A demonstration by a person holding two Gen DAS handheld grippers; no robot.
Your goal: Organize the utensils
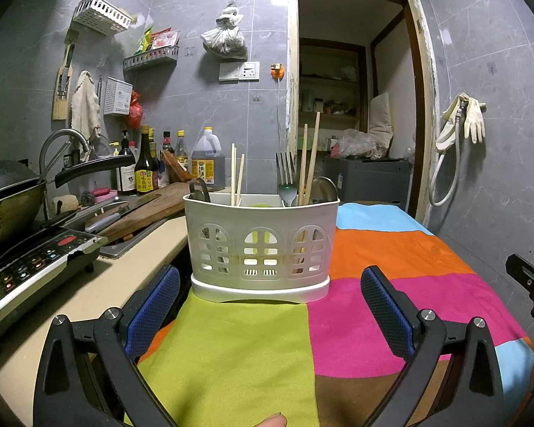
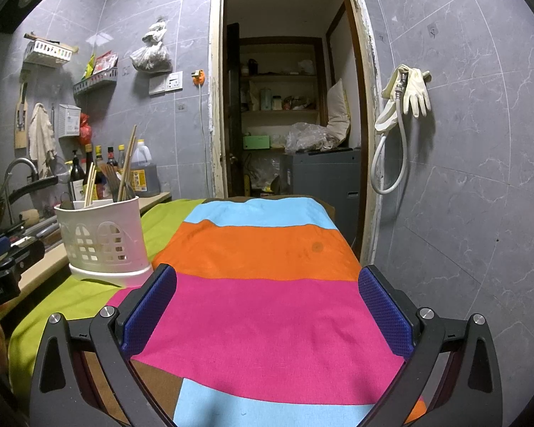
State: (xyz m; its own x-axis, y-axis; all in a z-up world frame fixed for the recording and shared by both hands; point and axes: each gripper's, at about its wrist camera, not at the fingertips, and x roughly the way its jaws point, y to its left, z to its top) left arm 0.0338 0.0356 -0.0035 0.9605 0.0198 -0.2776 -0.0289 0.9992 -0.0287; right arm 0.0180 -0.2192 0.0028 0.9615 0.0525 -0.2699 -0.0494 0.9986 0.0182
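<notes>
The caddy (image 1: 261, 249) stands on the striped cloth (image 1: 391, 249) over the worktop, holding chopsticks (image 1: 308, 163), a fork (image 1: 286, 178) and spoons (image 1: 324, 188). The left hand-held gripper (image 1: 270, 306) and right hand-held gripper (image 2: 267, 302) both gape wide, empty.

My left gripper (image 1: 270, 300): two black plastic arms w/ triangular cut-outs, silver round screw heads on top of each, two per side. Finger pads (image 1: 152, 311) are blue w/ fine diamond-mesh texture, facing inward across the jaws. A fingertip (image 1: 275, 420) shows just behind the jaws at bottom edge.

My right gripper (image 2: 267, 302): same build, black linkages, silver screws, blue textured pads (image 2: 386, 311), dark red trim under the outer arms. Off to the left of these jaws, the other unit's black body w/ blue pad & partly cut-off white lettering.
</notes>
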